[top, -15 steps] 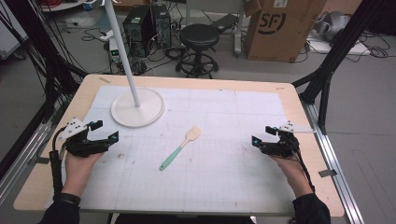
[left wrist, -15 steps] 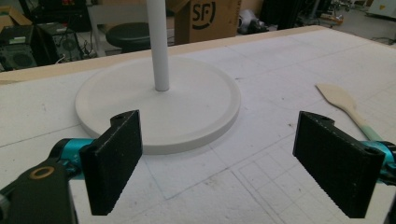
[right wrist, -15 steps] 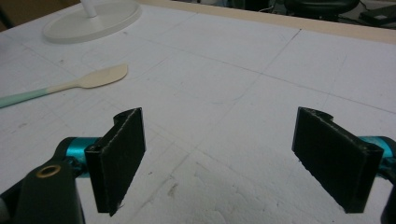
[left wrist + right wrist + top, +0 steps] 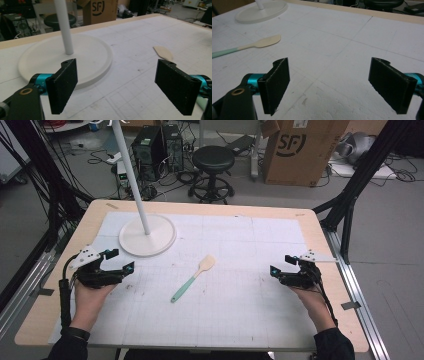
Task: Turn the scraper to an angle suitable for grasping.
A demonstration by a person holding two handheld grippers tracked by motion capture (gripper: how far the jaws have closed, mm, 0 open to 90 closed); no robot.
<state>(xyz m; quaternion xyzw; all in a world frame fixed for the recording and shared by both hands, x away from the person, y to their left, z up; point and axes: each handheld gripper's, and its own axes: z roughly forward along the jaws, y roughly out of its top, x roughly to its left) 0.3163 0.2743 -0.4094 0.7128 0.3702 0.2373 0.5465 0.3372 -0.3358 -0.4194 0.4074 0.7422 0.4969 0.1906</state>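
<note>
The spatula [image 4: 193,277] lay untouched mid-table [image 4: 310,220], near the lamp base [image 4: 147,236]. The left tool [image 4: 116,261] and right tool [image 4: 280,270] rested at either side, jaws wide, empty. Likely pre-grasp; next, one would need to reach inward.

The table [image 4: 310,220] was viewed from a fixed camera set high over its near edge, faced forward and down, so that the whole top and the floor beyond the far edge were taken in. The left gripper view was taken low and close to the surface near the left edge, faced toward the lamp base [image 4: 82,57] and the far edge. The right gripper view was taken equally low near the right edge, faced across toward the far left corner; the lamp base and the spatula [image 4: 259,43] were shared by all three views.
</note>
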